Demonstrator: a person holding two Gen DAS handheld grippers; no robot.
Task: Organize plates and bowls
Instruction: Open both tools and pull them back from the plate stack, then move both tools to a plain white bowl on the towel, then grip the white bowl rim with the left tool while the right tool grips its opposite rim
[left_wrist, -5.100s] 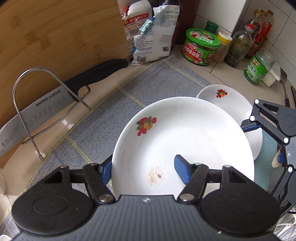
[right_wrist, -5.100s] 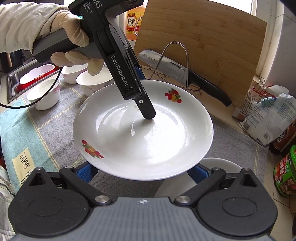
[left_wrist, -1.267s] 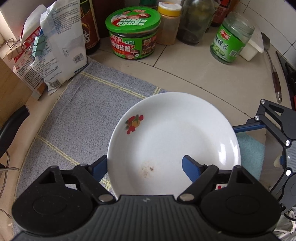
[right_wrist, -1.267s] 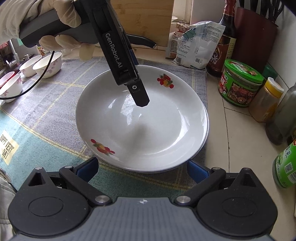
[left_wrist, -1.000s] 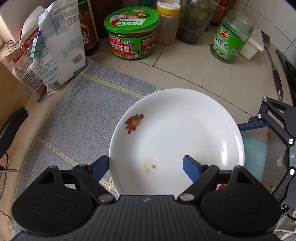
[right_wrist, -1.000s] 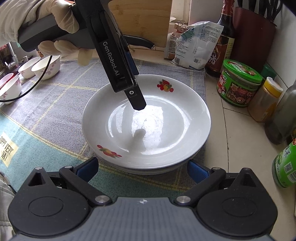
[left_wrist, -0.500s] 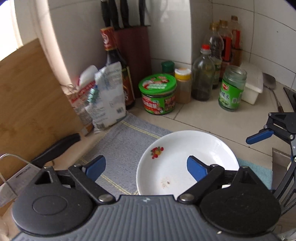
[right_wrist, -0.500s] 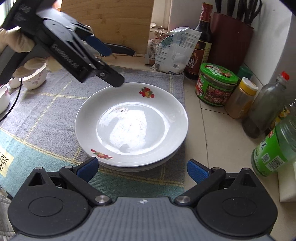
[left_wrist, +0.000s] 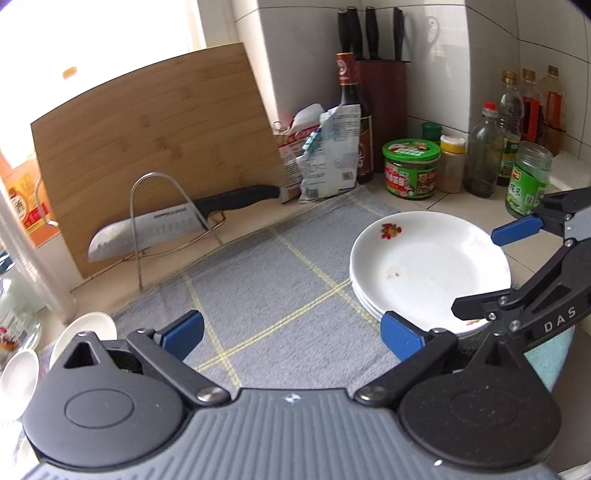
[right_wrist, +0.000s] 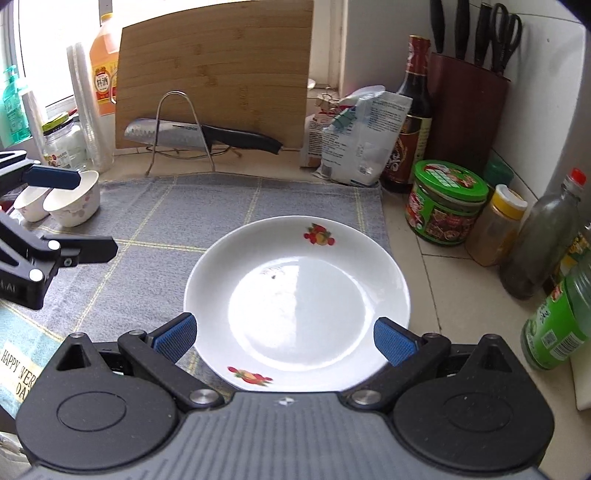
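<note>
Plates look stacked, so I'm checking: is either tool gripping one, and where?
Nothing is held. Left tool and right tool are open; the plates rest stacked.

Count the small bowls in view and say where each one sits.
3, at the grey mat's far left corner: a floral bowl nearest, a smaller one to its left, and one behind, partly behind the left gripper. More may be hidden.

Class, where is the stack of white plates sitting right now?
In both views the stack of plates sits at the right edge of the grey cloth, just in front of the green-lidded jar, between the open right gripper's fingers.
</note>
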